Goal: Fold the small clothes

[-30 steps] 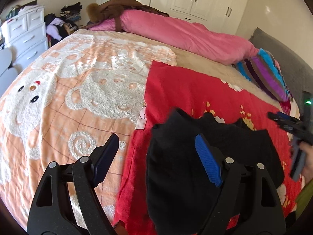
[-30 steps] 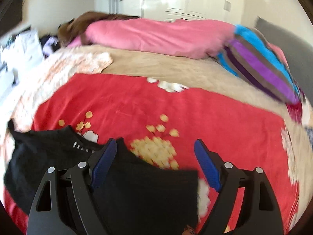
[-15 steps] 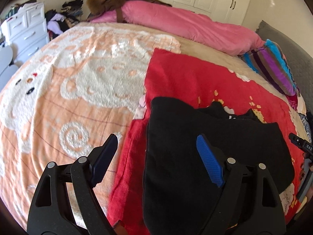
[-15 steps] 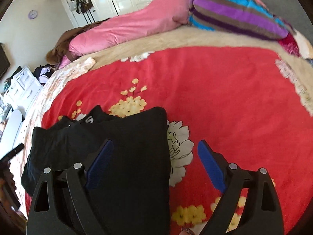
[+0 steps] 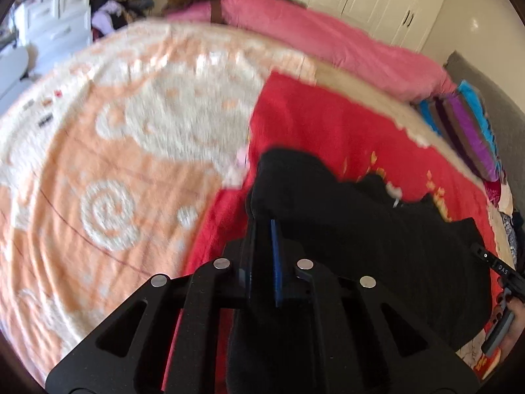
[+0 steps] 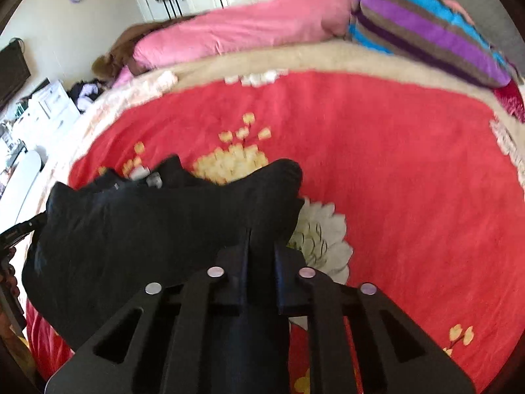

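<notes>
From the left wrist view, the left gripper [image 5: 262, 229] has just been closing and its jaws now pinch the near left corner of the black garment [image 5: 377, 246], which lies on the red blanket [image 5: 328, 124] beside the orange blanket [image 5: 98, 164]. The garment's long side seems to run left to right across the bed, with the collar at the far edge. From the right wrist view, the right gripper [image 6: 262, 239] has also just been closing and grips the right corner of the same garment [image 6: 147, 223], near the white flower [image 6: 321, 236]. To fold well, I think both hands should lift together and evenly, carry the near edge toward the far edge, and keep the cloth lightly stretched so no wrinkles form.
</notes>
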